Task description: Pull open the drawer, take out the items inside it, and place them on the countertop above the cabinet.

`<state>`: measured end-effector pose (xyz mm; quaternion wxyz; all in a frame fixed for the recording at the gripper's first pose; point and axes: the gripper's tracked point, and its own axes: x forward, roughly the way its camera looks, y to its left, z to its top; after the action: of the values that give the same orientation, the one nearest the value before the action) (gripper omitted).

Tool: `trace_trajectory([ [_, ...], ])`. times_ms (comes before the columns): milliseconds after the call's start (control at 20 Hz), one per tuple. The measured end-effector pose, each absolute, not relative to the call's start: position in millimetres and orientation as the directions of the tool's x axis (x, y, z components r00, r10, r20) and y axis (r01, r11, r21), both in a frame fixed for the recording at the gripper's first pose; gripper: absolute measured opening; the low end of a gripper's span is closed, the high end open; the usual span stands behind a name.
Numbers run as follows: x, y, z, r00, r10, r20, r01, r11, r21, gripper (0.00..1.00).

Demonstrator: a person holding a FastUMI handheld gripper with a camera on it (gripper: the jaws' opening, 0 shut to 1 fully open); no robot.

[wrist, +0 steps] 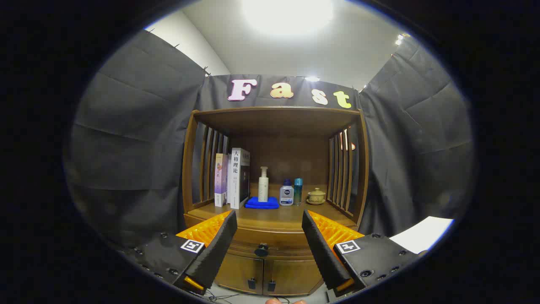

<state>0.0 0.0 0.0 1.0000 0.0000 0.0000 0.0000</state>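
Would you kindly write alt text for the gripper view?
The gripper, fingers wide open, faces a wooden cabinet whose drawer is closed, its knob between the fingers. On the countertop beyond stand books, bottles and a lidded cup.

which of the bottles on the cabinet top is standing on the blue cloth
The tall white pump bottle, which stands on the folded blue cloth. The squat bottle and slim teal bottle beside it rest on bare wood. The gripper is open, holding nothing.
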Motion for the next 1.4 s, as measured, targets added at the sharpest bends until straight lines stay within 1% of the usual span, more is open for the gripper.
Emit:
trace_trajectory([
  [550,14,6,-16,0.999,-0.005,-0.041,0.005,1.0,-0.005,0.98],
  [800,25,0,-9,0.999,-0.022,-0.025,0.023,0.999,0.024,0.98],
  [1050,32,-4,-30,0.997,-0.026,-0.066,0.029,0.999,0.044,0.97],
  [1250,38,-2,-41,0.997,-0.033,-0.075,0.037,0.998,0.059,0.97],
  [1400,44,8,-50,0.995,-0.018,-0.099,0.023,0.998,0.053,0.98],
])
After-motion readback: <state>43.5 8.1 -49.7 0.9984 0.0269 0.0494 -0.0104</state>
